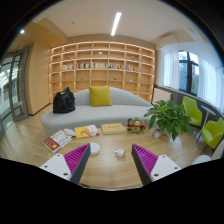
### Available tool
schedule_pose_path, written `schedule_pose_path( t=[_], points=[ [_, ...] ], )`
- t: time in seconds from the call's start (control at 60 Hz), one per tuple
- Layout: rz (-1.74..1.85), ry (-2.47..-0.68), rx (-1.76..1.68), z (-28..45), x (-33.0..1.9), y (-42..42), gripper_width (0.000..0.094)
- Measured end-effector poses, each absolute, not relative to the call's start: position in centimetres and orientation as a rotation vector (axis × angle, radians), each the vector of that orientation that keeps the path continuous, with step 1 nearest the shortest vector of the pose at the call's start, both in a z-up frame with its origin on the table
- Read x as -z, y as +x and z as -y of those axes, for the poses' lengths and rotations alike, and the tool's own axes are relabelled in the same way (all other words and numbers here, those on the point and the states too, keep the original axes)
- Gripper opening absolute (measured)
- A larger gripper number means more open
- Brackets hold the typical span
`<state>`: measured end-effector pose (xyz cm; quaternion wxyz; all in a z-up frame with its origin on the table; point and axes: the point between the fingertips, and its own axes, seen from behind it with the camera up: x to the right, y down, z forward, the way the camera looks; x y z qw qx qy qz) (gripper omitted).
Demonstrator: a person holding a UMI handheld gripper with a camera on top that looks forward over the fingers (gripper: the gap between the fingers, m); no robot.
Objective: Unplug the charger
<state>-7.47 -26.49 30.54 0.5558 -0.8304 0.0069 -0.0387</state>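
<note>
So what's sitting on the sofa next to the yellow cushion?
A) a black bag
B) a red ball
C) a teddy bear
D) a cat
A: a black bag rests on the grey sofa, just beside the yellow cushion, far beyond the tool, whose fingers stand open over the table.

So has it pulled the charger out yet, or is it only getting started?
Nothing looks done yet. The gripper is open, its jaws holding nothing, above a wooden table. Just ahead of it lies a small white object, possibly the charger, though I cannot tell. No plug or socket is clearly visible. Beyond are books, a potted plant and a sofa. Finding, gripping and pulling the charger all remain.
</note>
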Motion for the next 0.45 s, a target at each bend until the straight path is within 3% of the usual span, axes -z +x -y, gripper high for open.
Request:
schedule_pose_path(
  t=[0.45],
  points=[
    [0.04,-1.946,0.132,31.0,-31.0,-8.2,0.0857]
  ],
)
